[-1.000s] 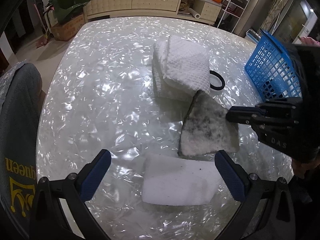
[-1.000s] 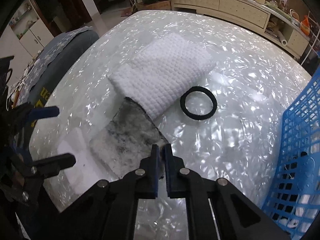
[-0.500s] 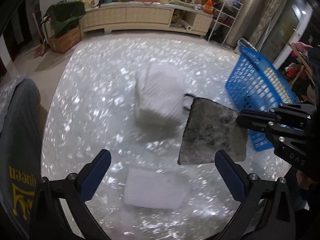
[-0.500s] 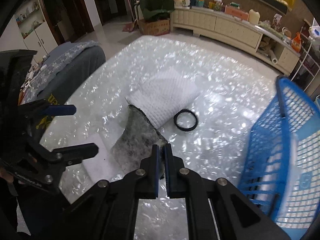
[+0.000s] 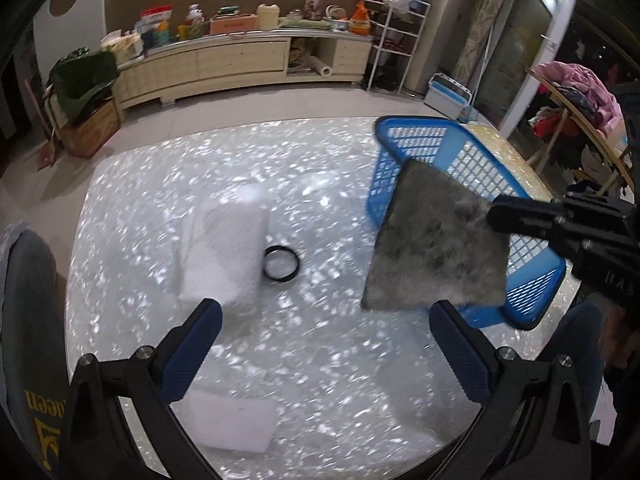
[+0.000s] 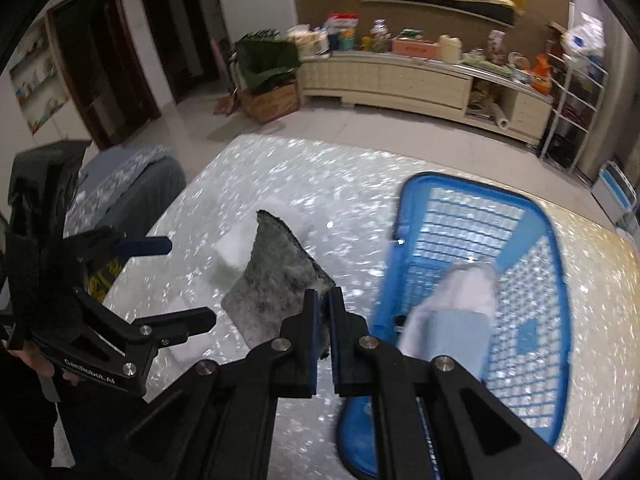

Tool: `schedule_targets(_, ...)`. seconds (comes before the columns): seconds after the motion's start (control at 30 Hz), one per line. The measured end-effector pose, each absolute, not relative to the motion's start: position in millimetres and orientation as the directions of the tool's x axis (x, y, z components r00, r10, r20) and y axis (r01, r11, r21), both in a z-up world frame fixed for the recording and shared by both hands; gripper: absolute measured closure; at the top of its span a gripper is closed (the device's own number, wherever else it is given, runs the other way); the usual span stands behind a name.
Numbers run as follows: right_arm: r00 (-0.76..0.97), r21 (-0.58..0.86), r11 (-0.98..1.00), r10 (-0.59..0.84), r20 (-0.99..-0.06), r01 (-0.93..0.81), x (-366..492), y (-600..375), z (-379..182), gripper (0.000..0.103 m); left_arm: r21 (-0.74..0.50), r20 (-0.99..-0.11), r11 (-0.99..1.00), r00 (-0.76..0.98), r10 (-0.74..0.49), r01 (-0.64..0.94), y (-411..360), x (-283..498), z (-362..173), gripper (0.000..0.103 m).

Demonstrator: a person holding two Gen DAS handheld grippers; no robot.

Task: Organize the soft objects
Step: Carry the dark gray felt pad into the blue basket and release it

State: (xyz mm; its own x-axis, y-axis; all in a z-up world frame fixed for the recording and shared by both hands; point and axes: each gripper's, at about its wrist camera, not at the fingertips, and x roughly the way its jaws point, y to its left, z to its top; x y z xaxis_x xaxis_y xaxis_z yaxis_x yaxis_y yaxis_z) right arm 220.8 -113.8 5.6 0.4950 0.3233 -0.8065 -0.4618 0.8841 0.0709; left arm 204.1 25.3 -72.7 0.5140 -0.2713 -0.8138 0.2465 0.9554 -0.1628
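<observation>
Pinching a corner of the grey fuzzy pad between fingers pressed almost together, the right gripper carries it in the air above the pearly table, with the blue basket as its likely destination. Seen from the left wrist, the pad hangs as a stiff, tilted sheet from the gripper's tips, its far edge overlapping the near-left corner of the basket and its lower edge clear of the tabletop. To finish this step well, the carrier should probably keep the pinch firm until the whole sheet is over the basket's open top, lift its trailing corner over the rim, then lower before letting go, since a pad held by 1 corner could swing or catch the lattice wall. Inside the basket, a pale blue-and-white soft item already lies against the near wall, so a drop toward the far, bare part of the floor would seem tidier.

The left gripper hovers with its 2 blue-padded fingers spread wide and nothing between them. Left of the basket, 3 things remain on the table: a black hair band, a folded white towel just beside the band on the side away from the basket, and a flat white pad farther from the basket, at the near edge below the left gripper's finger.
</observation>
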Motion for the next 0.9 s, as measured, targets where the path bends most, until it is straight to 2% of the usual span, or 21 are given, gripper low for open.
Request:
schedule_targets(0.23,0.545,0.106,0.933,0.290,-0.787,-0.344,230,-175,16,0.098,-0.146,-0.824,0.954,0.501,-0.264,0.263,1,206,-74,0.000)
schedule_targets(0.4,0.537,0.116,0.956,0.249,-0.806,-0.269,246,-203,-1,0.098,-0.123,-0.843,0.964,0.487,-0.227,0.237,9,197,-83,0.000)
schedule_targets(0.57,0.487,0.101,0.972,0.195,-0.852,-0.212,259,-208,-28,0.098,-0.104,-0.864,0.978,0.470,-0.179,0.181,36,190,-96,0.000)
schedule_targets(0.9,0.426,0.045,0.987,0.107,-0.898,-0.153,259,-201,-45,0.097,-0.085,-0.890,0.986,0.434,-0.141,0.145,72,171,-129,0.000)
